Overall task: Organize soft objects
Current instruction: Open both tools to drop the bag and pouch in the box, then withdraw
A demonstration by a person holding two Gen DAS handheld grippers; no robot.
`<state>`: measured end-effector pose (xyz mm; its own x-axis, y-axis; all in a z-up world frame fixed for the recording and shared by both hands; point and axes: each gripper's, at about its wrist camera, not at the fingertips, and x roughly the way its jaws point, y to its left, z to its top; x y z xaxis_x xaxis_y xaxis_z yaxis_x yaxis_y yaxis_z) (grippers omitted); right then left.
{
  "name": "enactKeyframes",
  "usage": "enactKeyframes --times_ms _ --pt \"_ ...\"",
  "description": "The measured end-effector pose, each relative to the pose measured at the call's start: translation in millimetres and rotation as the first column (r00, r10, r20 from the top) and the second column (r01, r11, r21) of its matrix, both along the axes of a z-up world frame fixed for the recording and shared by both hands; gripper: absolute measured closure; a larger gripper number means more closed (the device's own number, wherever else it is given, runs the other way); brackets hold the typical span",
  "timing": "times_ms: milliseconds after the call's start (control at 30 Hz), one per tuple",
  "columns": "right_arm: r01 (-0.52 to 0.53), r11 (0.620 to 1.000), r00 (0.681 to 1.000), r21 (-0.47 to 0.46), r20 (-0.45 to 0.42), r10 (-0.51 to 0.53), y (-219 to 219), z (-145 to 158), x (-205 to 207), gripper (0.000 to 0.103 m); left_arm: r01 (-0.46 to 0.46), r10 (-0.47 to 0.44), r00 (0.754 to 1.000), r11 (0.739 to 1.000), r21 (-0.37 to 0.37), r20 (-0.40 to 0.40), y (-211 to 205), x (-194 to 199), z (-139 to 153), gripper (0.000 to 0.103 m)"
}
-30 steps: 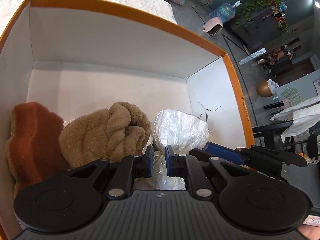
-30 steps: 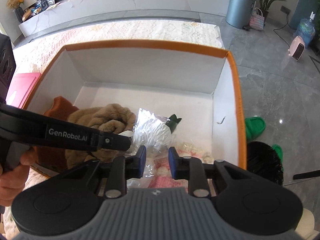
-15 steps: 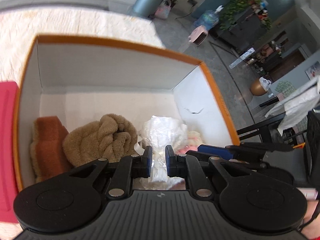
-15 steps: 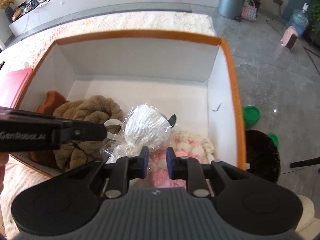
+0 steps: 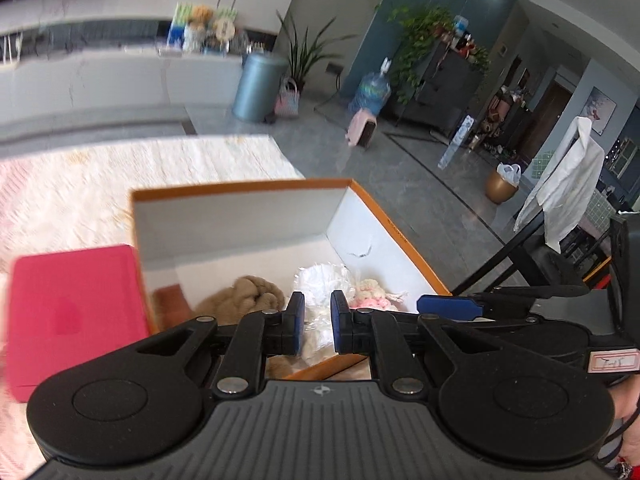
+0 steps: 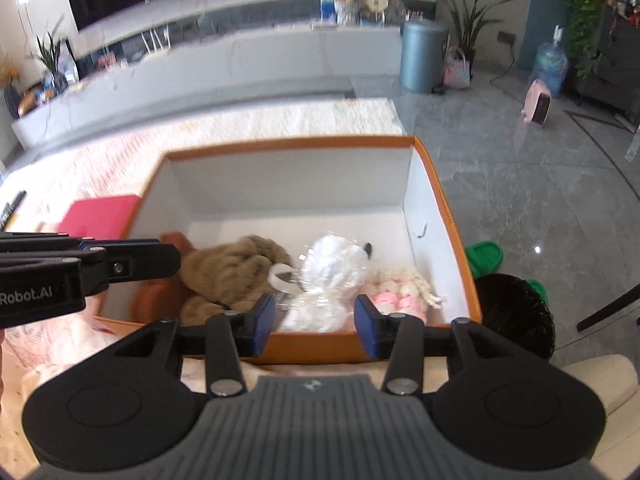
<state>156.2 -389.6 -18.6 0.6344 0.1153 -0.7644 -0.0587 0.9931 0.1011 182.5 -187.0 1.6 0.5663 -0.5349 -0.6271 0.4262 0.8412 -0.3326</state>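
An orange-rimmed white box (image 6: 448,216) holds a rust-brown cushion (image 6: 154,292), a tan plush towel (image 6: 236,268), a white soft item wrapped in clear plastic (image 6: 332,276) and a pink-and-cream knitted piece (image 6: 400,292). The box also shows in the left wrist view (image 5: 400,232). My right gripper (image 6: 315,330) is open and empty, above the box's near rim. My left gripper (image 5: 316,328) is empty with its jaws a narrow gap apart, held above the near rim; it shows at the left of the right wrist view (image 6: 132,260).
A red flat box (image 5: 72,312) lies left of the orange box on a cream patterned cloth (image 6: 240,128). Green slippers (image 6: 486,256) and a black round basket (image 6: 516,312) sit on the grey floor at the right. A grey bin (image 6: 420,56) stands far back.
Both grippers have pulled back and up out of the box. The right gripper's jaws have opened wide. The left jaws keep the same narrow gap.
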Motion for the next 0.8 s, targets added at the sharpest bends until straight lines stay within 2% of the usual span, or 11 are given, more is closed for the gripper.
enactKeyframes --times_ms 200,267,533,667,800 --pt "0.007 0.998 0.995 0.057 0.099 -0.012 34.1 9.2 -41.3 0.050 -0.039 0.035 0.994 0.998 0.040 0.100 30.2 -32.9 10.6 0.088" --pt "0.009 0.997 0.992 0.082 0.121 -0.018 47.8 9.6 -52.8 0.044 -0.057 0.050 0.991 0.997 0.054 0.124 41.6 -41.8 10.9 0.089" --pt "-0.024 0.991 0.987 0.134 0.163 0.002 109.9 3.1 -79.0 0.043 -0.151 0.126 0.974 0.981 0.124 0.186 89.3 -69.0 4.6 0.088" --pt "-0.045 0.993 0.985 0.108 0.172 0.026 143.2 -5.9 -83.8 0.043 -0.199 0.173 0.965 0.972 0.122 0.195 116.7 -80.5 -3.8 0.088" --pt "-0.070 0.995 0.983 0.078 0.177 0.056 171.8 -15.0 -83.7 0.043 -0.252 0.217 0.953 0.956 0.152 0.210 142.8 -90.2 -11.6 0.088"
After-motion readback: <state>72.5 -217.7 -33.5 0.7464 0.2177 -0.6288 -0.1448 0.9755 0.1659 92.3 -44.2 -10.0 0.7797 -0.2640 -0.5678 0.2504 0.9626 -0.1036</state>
